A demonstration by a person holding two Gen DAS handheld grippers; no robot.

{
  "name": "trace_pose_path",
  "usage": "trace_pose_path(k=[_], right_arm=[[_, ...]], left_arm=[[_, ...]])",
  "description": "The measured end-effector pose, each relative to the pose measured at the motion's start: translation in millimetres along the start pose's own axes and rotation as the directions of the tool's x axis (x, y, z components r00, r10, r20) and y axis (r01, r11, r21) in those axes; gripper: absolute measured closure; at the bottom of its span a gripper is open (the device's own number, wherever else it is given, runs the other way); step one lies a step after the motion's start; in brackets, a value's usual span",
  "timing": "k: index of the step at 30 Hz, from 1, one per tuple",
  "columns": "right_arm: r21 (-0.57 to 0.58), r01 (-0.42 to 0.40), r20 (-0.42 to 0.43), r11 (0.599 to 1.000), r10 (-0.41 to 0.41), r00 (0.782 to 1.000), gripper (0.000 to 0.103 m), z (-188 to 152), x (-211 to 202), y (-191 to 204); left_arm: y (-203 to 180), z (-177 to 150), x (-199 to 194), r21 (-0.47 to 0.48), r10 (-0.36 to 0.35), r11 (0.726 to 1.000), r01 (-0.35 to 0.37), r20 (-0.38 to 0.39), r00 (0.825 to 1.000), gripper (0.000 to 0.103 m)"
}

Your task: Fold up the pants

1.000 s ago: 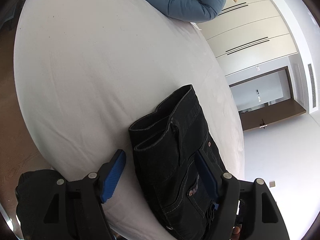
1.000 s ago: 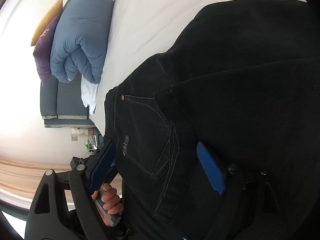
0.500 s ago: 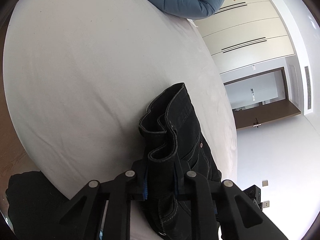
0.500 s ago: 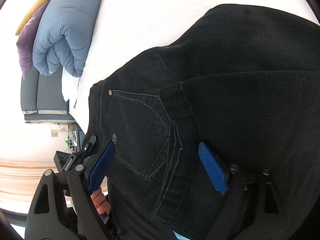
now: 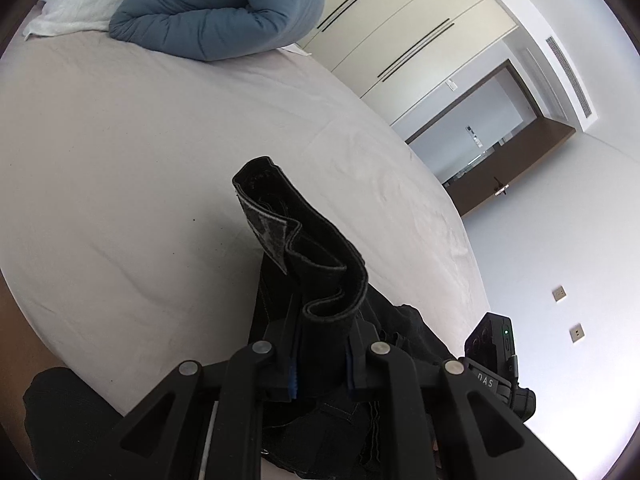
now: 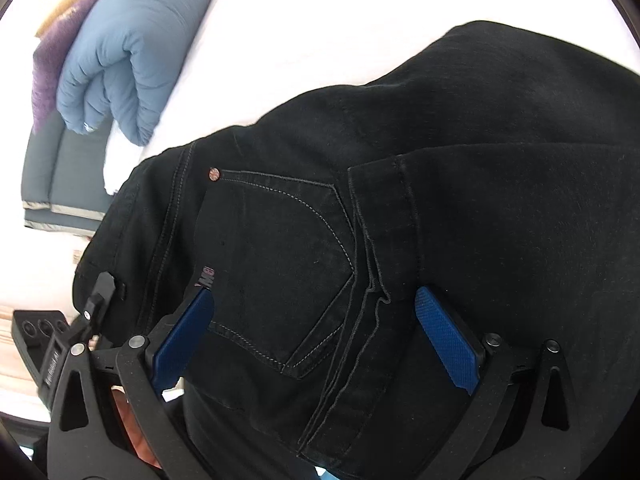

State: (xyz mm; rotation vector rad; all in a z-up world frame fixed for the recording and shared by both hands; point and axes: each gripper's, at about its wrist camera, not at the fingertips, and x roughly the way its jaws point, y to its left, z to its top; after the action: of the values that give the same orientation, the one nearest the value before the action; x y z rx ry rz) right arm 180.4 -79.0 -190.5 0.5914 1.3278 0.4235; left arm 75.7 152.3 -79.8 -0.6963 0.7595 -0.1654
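Left wrist view is aimed along the bed (image 5: 120,152) toward the wardrobe (image 5: 404,28); right is pressed close over the pants (image 6: 460,184); the duvet (image 5: 224,8) is shared.

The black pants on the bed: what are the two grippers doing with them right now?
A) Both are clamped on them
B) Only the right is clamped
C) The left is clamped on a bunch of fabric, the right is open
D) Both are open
C: the left gripper pinches bunched pants, while the right gripper has its jaws spread wide over the pants.
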Motion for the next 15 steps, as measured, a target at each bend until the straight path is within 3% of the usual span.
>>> trace_pose_path(k=[4, 7, 11, 15], right_arm=[[0.061, -0.111, 0.018, 0.992, 0.110, 0.994, 0.000, 4, -13, -16], [0.135, -0.227, 0.041, 0.965, 0.223, 0.974, 0.001, 5, -29, -32], [0.038, -0.247, 0.025, 0.968, 0.246, 0.969, 0.009, 9, -54, -24], [-0.067, -0.261, 0.041, 0.963, 0.264, 0.964, 0.009, 11, -90, -3]], left_arm=[[-21, -1, 1, 0.071, 0.005, 0.997, -0.005, 0.001, 1.000, 0.087], [-42, -6, 4, 0.153, 0.018, 0.988, -0.018, -0.002, 1.000, 0.087], [-77, -19, 15, 0.284, 0.048, 0.958, -0.042, -0.016, 0.999, 0.087], [-115, -45, 28, 0.427, 0.066, 0.904, -0.041, -0.046, 0.997, 0.087]])
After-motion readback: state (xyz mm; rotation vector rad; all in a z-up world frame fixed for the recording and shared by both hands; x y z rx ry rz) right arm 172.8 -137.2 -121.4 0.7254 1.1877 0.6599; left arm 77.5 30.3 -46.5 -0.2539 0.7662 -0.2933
